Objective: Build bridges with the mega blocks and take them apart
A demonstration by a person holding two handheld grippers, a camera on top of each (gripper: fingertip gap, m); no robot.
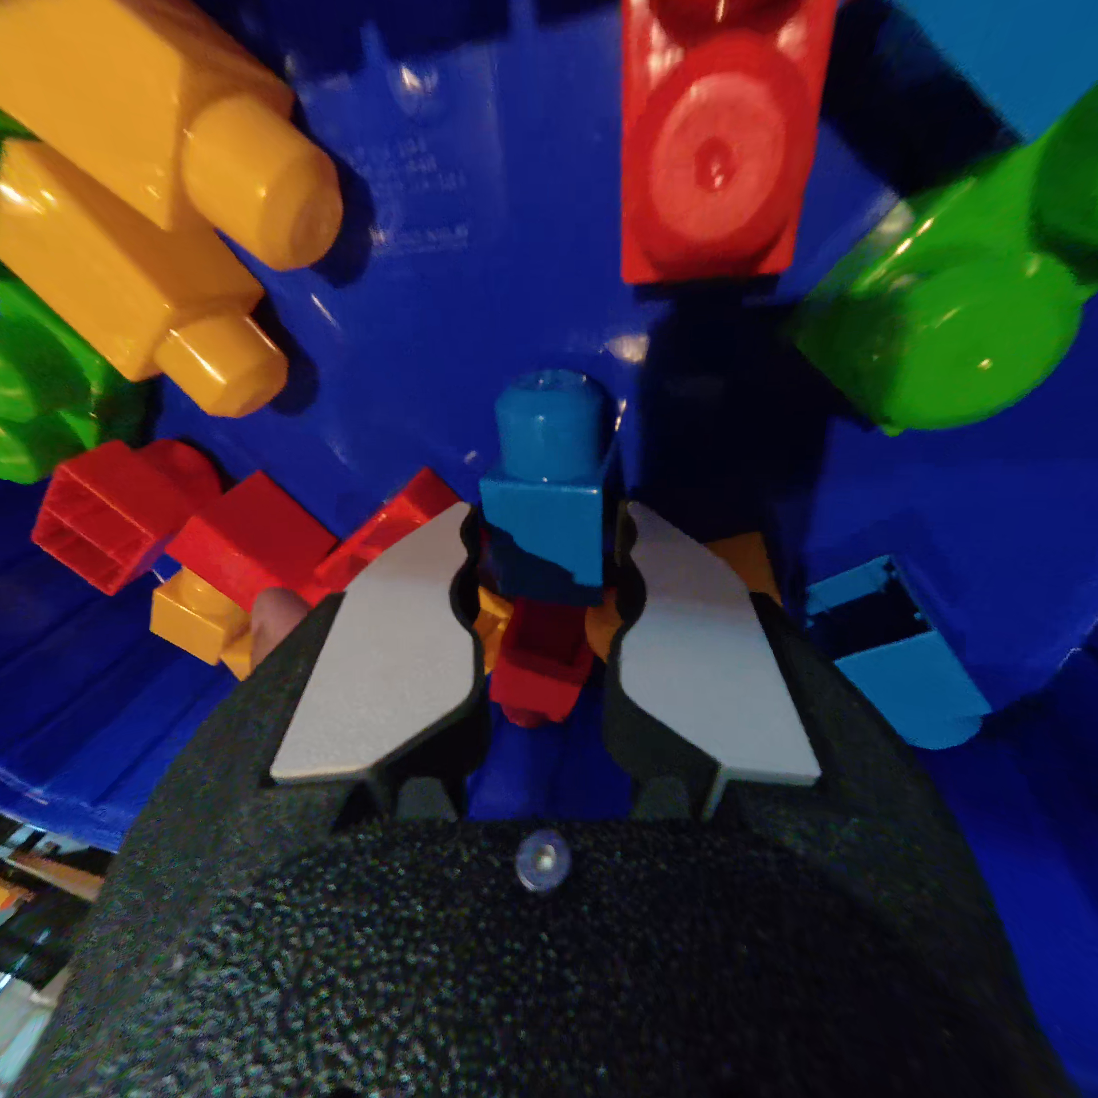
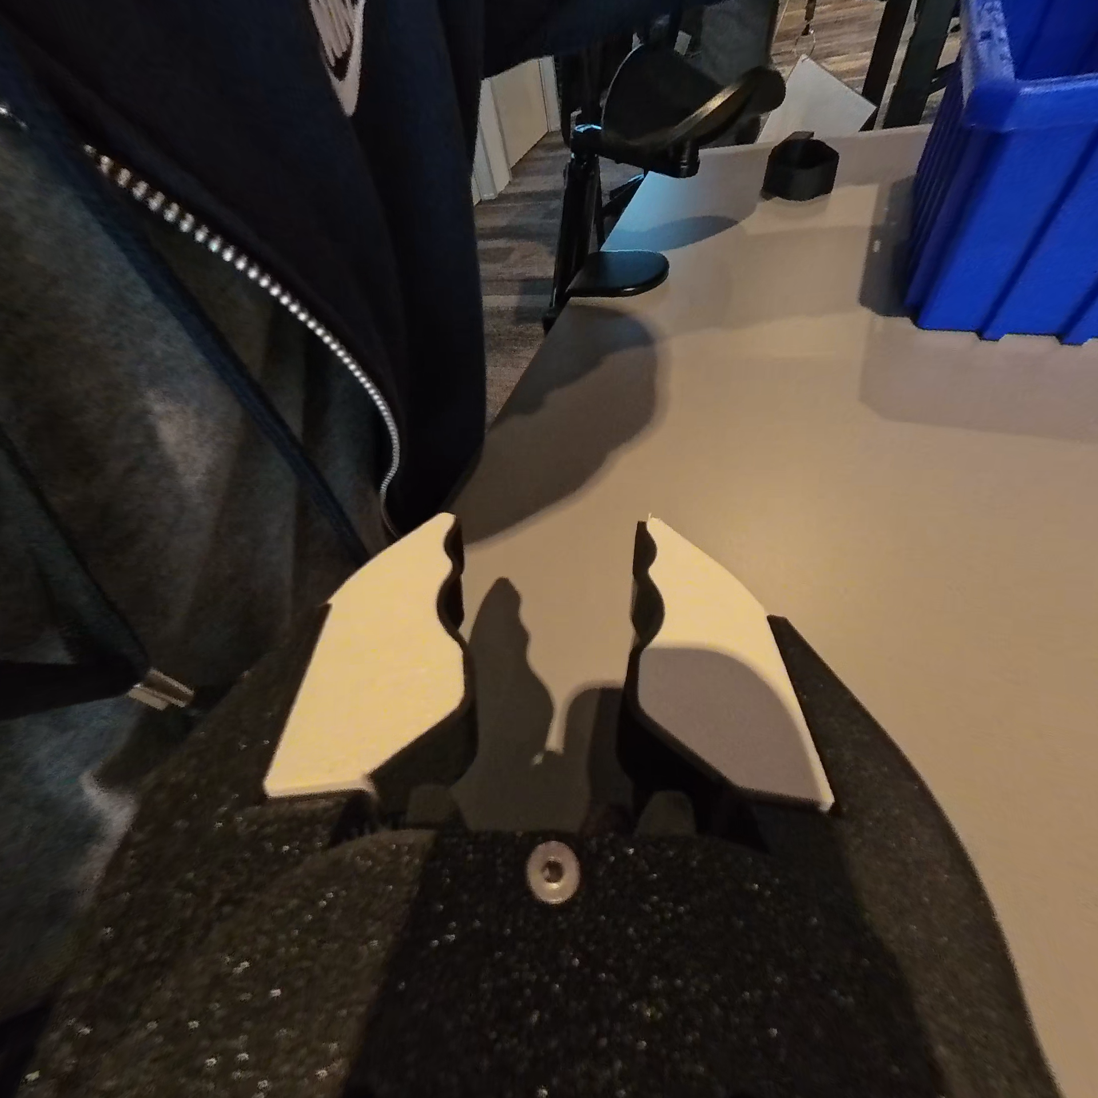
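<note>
Left gripper [image 1: 546, 570] is down inside the blue bin [image 1: 475, 178], centre of the left wrist view. Jaws are narrowed around a single-stud light blue block [image 1: 543, 505], stud pointing up-frame. Fingers flank its body on both sides; contact looks made, but a firm clamp can't be confirmed from this angle. Judged to be a pick for bridge building.

Beneath the blue block, between the fingers, a small red block [image 1: 543, 659] and orange pieces are seen, probably just pile underneath, not held.

Rest of the loose stock around it in the bin:
- yellow-orange blocks [image 1: 148, 178], upper left
- large red block [image 1: 719, 148], stud facing camera, top centre-right
- green block [image 1: 950, 309], right
- more red blocks [image 1: 178, 529], left of the fingers
- hollow light blue block [image 1: 891, 647], lower right

Risk judged: neighbours are packed close, so the red piece underneath may be dragged along on lift.

Right gripper [image 2: 546, 594] is parked over the grey table [image 2: 832, 535], jaws clearly apart, nothing held. Likely kept clear to receive or brace the block later. Bin exterior is seen at upper right of the right wrist view, the person's dark zipped jacket [image 2: 208, 297] at left. No bridge is visible on the table in either view, so the build is judged barely started or already taken apart.
</note>
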